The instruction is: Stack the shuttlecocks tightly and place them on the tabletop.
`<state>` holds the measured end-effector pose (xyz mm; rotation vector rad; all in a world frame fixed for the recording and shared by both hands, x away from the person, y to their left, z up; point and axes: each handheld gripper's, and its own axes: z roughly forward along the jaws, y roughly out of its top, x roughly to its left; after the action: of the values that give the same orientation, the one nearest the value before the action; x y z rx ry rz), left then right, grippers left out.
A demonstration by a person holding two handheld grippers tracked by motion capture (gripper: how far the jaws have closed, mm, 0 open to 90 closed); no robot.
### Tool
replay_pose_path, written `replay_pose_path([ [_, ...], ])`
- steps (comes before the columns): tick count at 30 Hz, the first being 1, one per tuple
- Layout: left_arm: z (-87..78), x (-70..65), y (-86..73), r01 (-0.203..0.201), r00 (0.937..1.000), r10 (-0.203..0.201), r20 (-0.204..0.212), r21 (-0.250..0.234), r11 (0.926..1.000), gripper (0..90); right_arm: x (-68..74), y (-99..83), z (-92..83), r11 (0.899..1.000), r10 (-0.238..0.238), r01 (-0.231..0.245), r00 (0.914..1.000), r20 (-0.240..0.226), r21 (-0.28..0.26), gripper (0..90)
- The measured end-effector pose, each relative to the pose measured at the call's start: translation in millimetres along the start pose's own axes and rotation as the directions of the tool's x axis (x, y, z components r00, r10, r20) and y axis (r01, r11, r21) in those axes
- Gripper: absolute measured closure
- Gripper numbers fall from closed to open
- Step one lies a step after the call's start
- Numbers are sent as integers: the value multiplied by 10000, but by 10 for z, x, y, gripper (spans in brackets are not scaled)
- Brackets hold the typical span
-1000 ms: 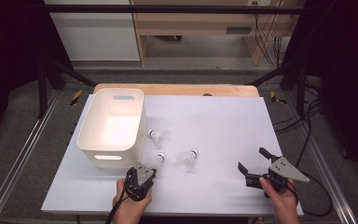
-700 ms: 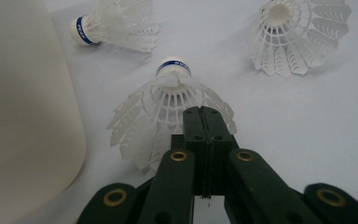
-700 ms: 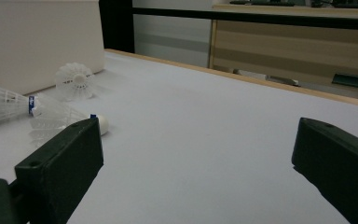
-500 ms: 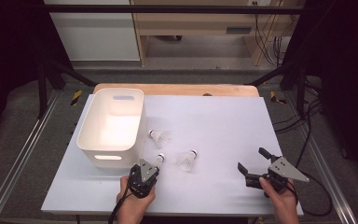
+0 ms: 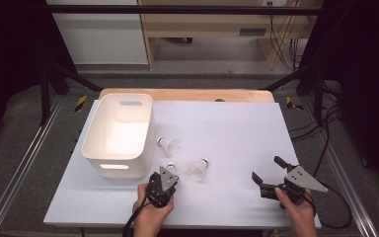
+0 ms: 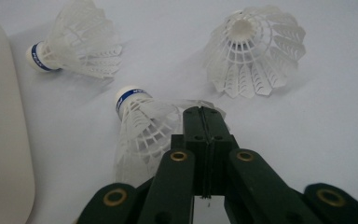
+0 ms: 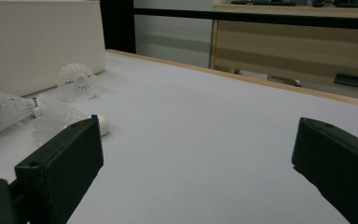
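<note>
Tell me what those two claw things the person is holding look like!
Both are black. The left gripper has two flat black jaws with small brass-coloured rivets, and a black cable trails from it. The right gripper has chunky black jaws, a grey three-cornered plate on top and its own black cable.

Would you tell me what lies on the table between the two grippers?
One shuttlecock lies there in the high view, nearer the left gripper; from it to the open right gripper the white table is bare.

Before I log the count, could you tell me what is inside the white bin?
The white bin looks empty: its bare floor shows in the high view. Its near wall hides a strip of the floor. Three shuttlecocks lie outside on the table.
</note>
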<state>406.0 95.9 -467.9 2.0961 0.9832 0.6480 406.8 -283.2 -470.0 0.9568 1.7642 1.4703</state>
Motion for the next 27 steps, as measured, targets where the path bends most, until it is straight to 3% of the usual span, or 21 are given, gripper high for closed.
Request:
replay_pose_path([
  [10, 93, -79, 94, -133, 9999, 132, 89, 101, 9999, 900, -10, 1, -8, 10000, 59, -59, 10000, -41, 12, 24],
  [27, 242, -112, 201, 100, 9995, -102, 310, 49, 9999, 900, -17, 1, -10, 10000, -2, 2, 10000, -56, 0, 24],
])
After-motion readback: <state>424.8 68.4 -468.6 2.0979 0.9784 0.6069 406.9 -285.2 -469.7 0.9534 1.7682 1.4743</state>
